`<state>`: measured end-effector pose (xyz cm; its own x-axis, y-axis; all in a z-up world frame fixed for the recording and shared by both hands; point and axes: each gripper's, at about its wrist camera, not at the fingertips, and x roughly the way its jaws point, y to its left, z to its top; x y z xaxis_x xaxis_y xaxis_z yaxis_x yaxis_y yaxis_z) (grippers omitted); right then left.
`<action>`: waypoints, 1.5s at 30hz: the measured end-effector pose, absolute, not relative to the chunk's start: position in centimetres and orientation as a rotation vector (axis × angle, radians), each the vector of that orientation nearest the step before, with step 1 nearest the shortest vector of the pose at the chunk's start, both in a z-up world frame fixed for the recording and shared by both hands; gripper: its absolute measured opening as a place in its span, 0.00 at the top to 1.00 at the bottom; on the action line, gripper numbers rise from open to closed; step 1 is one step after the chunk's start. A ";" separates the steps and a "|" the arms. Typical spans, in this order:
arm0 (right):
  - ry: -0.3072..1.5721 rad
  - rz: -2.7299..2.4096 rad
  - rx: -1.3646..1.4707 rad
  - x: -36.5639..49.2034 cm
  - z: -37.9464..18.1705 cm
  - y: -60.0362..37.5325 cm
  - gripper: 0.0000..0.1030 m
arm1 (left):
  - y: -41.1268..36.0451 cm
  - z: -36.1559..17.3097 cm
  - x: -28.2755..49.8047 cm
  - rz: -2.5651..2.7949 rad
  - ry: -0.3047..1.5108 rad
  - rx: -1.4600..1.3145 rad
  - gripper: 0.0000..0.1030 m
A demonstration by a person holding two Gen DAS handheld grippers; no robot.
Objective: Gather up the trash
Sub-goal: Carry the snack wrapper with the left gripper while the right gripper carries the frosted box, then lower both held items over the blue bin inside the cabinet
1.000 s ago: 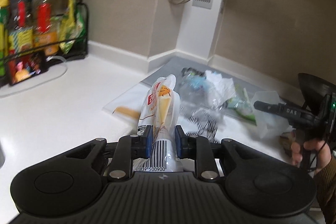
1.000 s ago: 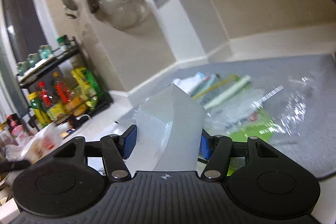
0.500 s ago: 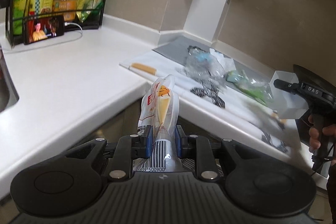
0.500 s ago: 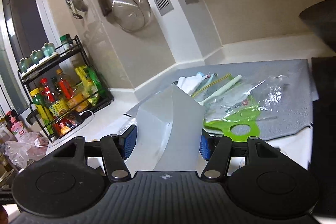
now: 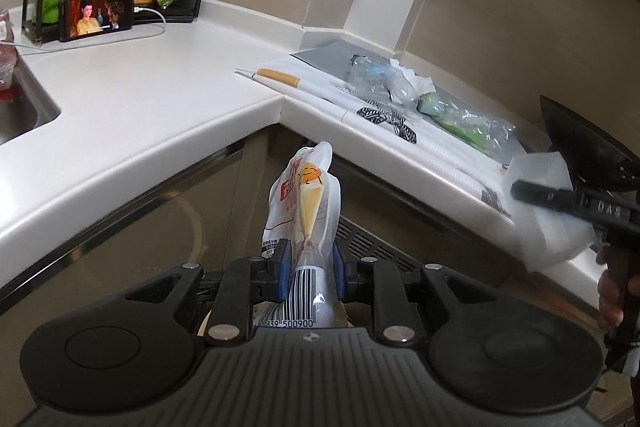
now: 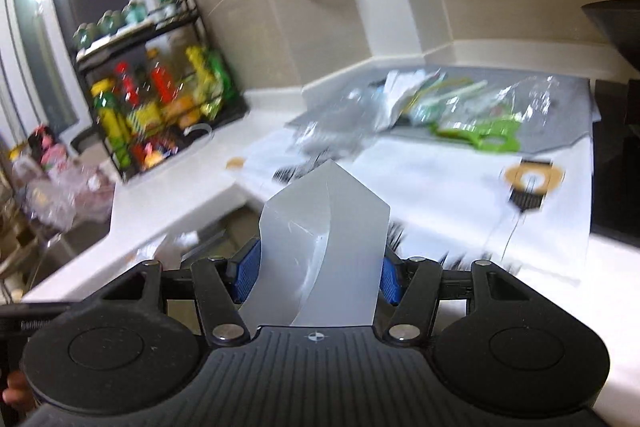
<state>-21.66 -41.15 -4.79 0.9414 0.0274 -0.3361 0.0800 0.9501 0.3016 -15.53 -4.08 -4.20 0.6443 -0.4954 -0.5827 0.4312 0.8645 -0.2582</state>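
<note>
Blue pads of the left gripper (image 5: 309,269) stayed clamped on the crumpled white snack wrapper with the barcode (image 5: 305,223), which now hung off the white countertop's (image 5: 132,115) inner corner, before the cabinet fronts, where a second earlier it was over the counter. Tilted downward, the right gripper (image 6: 318,269) likewise kept its grip on the translucent white plastic cup (image 6: 324,247), drawn back past the counter's front edge; remaining clear plastic wrappers (image 5: 384,87) lay toward the back wall.
</note>
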 end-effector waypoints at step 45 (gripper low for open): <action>0.710 0.088 0.260 -16.7 -14.1 -34.1 0.40 | -5.9 -11.8 -15.5 -0.465 0.887 0.037 0.77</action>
<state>-16.72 -34.13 -14.13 0.7562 0.1679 -0.6325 0.0082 0.9640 0.2656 -15.53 -5.90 -11.77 0.5393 -0.3761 -0.7535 0.4066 0.8998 -0.1581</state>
